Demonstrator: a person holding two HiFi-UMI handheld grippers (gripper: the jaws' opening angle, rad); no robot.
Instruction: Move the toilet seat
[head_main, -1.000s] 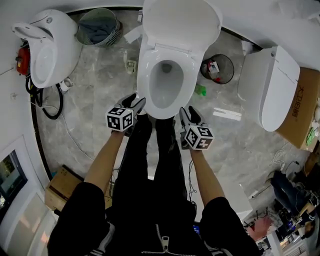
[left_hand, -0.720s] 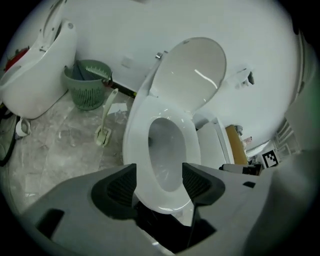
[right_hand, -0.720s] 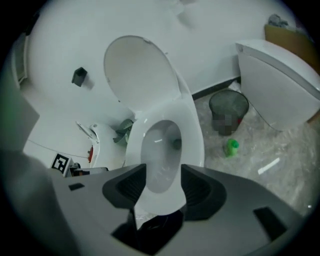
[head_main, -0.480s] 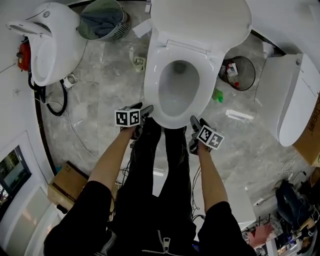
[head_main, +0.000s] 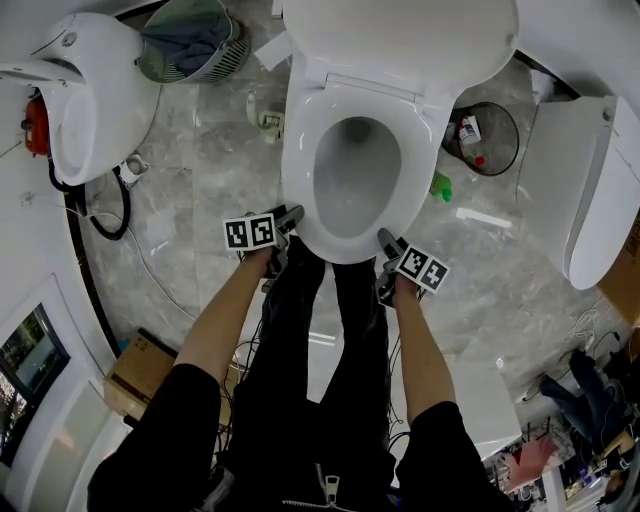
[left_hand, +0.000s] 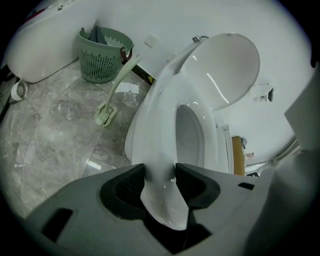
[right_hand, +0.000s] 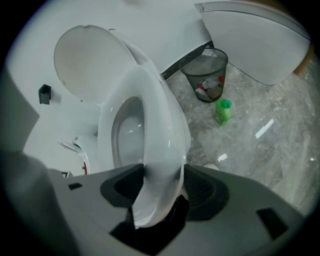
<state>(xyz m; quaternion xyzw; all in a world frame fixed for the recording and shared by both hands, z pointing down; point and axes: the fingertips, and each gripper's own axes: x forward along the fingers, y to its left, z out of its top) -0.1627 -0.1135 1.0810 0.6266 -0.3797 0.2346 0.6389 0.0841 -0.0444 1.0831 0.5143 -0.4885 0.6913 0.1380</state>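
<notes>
Down at the front of the toilet seat (head_main: 300, 170), the left gripper (head_main: 290, 216) just closed onto it. The right gripper (head_main: 385, 238) just opened and only straddles it, so a lopsided lift might slip.

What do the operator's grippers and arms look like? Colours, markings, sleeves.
The left gripper and right gripper match: grey moulded jaws with dark recesses behind them. Each carries a white cube printed with black square markers. The person wears short black sleeves and black trousers.
</notes>
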